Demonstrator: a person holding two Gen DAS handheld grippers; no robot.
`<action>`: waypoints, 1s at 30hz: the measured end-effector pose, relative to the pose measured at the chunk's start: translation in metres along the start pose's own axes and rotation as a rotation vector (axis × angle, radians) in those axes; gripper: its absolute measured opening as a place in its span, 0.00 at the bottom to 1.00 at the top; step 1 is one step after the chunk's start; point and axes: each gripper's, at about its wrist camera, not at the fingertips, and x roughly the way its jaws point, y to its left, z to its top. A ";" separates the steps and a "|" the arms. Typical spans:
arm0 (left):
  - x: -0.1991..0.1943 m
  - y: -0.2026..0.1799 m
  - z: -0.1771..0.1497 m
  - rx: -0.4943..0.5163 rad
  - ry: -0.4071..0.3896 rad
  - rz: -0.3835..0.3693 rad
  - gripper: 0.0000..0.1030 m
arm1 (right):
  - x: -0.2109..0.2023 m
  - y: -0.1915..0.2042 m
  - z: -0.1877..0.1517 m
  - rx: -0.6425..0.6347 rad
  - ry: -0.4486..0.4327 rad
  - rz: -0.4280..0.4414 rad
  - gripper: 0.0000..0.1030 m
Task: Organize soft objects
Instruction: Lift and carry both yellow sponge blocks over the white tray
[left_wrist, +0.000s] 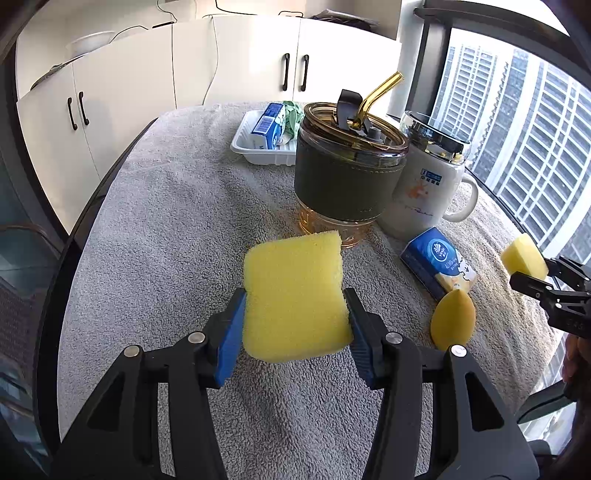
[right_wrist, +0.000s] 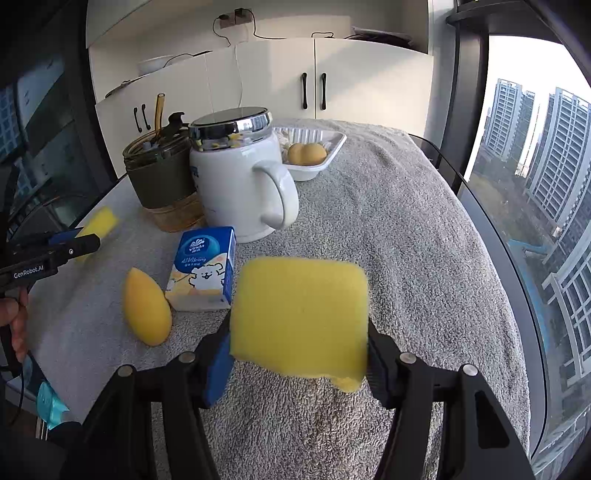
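Sponges, two yellow foam blocks, are clamped: my left gripper (left_wrist: 295, 317) holds one (left_wrist: 295, 295), right gripper (right_wrist: 299, 332) the other (right_wrist: 301, 317). White plastic tray (left_wrist: 243, 146) at 12 o'clock is part-filled; yellow mango-shaped squishy (right_wrist: 146, 312) and blue tissue pack (right_wrist: 203, 269) remain on the grey towel (right_wrist: 406, 240).

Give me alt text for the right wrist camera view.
The right gripper clamps a yellow sponge above a grey towel; behind lie a tissue pack, white mug and white tray.
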 end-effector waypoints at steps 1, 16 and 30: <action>-0.005 -0.004 -0.003 -0.001 -0.002 0.000 0.47 | 0.000 -0.001 0.000 0.000 -0.001 0.000 0.61; -0.022 0.020 0.034 0.014 -0.034 0.010 0.47 | -0.011 -0.032 0.041 -0.035 -0.029 -0.027 0.61; -0.010 0.044 0.130 0.113 -0.106 0.048 0.47 | 0.000 -0.065 0.148 -0.173 -0.101 -0.084 0.61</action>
